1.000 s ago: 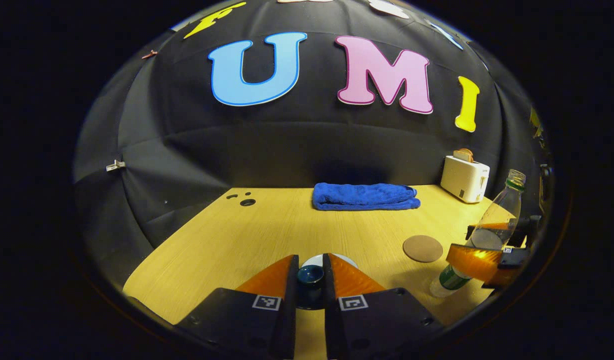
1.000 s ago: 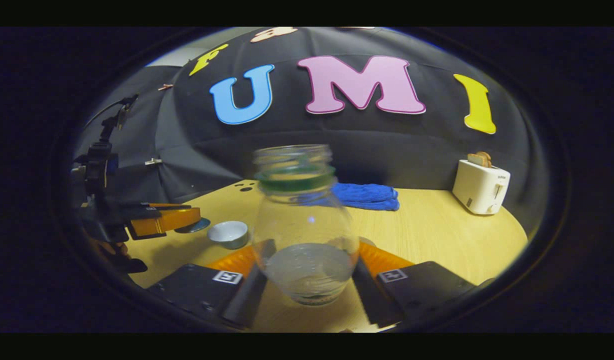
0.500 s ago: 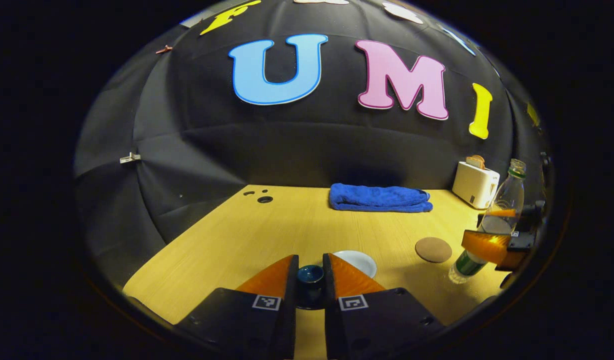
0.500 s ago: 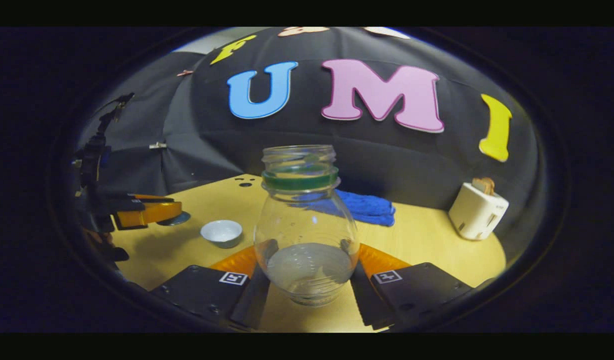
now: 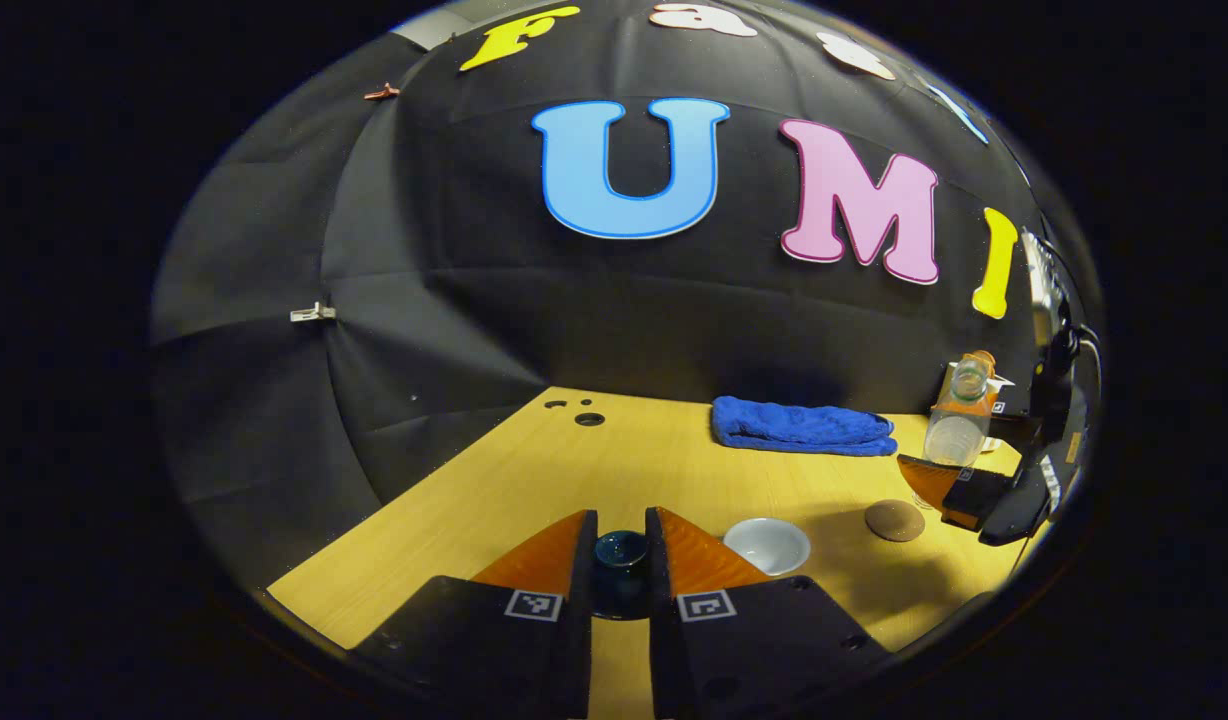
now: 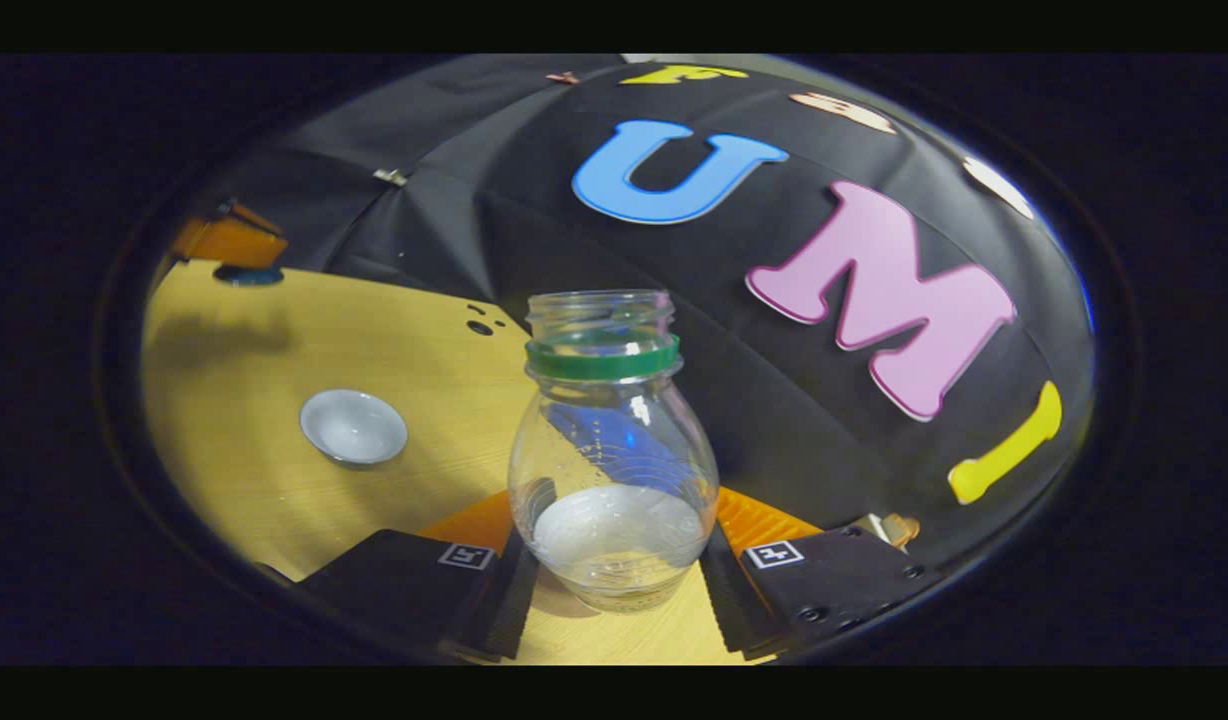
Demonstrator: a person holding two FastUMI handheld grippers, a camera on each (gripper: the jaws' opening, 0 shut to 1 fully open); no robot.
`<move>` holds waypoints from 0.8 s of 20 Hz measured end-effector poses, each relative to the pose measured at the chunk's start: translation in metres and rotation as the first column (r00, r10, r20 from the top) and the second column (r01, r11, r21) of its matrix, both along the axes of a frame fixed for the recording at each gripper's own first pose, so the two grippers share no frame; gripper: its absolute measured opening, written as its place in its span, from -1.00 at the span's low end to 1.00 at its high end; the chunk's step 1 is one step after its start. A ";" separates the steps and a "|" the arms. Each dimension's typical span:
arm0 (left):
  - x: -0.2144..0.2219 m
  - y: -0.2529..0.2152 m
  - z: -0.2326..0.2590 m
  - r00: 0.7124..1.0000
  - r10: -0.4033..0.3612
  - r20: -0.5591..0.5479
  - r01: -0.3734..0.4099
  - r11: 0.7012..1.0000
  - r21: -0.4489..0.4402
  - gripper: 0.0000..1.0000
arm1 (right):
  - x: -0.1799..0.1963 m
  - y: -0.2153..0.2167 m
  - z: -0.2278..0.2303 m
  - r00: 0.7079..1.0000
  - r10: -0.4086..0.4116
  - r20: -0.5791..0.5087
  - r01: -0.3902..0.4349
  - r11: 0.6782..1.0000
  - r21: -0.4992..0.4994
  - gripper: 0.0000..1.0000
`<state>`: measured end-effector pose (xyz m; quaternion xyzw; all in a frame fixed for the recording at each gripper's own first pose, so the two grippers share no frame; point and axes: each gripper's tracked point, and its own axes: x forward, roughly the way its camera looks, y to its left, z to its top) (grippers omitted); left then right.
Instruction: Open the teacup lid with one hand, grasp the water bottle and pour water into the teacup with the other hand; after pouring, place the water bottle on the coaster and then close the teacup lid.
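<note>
My left gripper (image 5: 621, 528) is shut on the knob of the dark blue teacup lid (image 5: 621, 551) and holds it above the table's near side. The open white teacup (image 5: 767, 545) stands just to its right, and the round brown coaster (image 5: 895, 520) lies beyond. At the far right, my right gripper (image 5: 949, 482) carries the clear water bottle (image 5: 957, 425). In the right gripper view, my right gripper (image 6: 614, 545) is shut on the uncapped, green-ringed bottle (image 6: 614, 450) with some water in it. The teacup (image 6: 354, 427) sits down to the left, and the left gripper (image 6: 229, 240) with the lid (image 6: 246, 275) is far left.
A folded blue towel (image 5: 804, 425) lies at the back of the wooden table (image 5: 534, 480). A white toaster (image 6: 892, 526) peeks out behind my right finger. Small holes (image 5: 587, 418) mark the table's back left corner.
My left gripper has carried the lid leftward, off the teacup, which now stands uncovered to its right. My right gripper has lifted the bottle and rolled, so its view tilts with the cup lower left.
</note>
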<state>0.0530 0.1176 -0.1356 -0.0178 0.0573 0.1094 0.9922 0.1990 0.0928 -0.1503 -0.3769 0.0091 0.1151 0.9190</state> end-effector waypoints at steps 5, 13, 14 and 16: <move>-0.022 0.037 -0.005 1.000 0.028 -0.009 -0.028 0.999 0.015 -0.46 | 0.022 0.028 -0.023 0.999 0.036 0.008 -0.035 0.986 -0.163 0.51; -0.028 0.060 -0.021 0.999 0.021 -0.039 -0.021 1.000 -0.002 -0.53 | 0.042 0.040 -0.046 0.995 0.064 0.083 -0.023 0.905 -0.425 0.51; -0.026 0.061 -0.021 0.999 0.015 -0.037 -0.015 1.000 -0.002 -0.46 | 0.047 0.044 -0.049 0.994 0.073 0.087 -0.026 0.893 -0.450 0.51; -0.023 0.060 -0.022 0.999 -0.001 -0.036 0.001 1.000 -0.001 -0.46 | 0.056 0.051 -0.056 0.990 0.112 0.083 -0.056 0.867 -0.495 0.51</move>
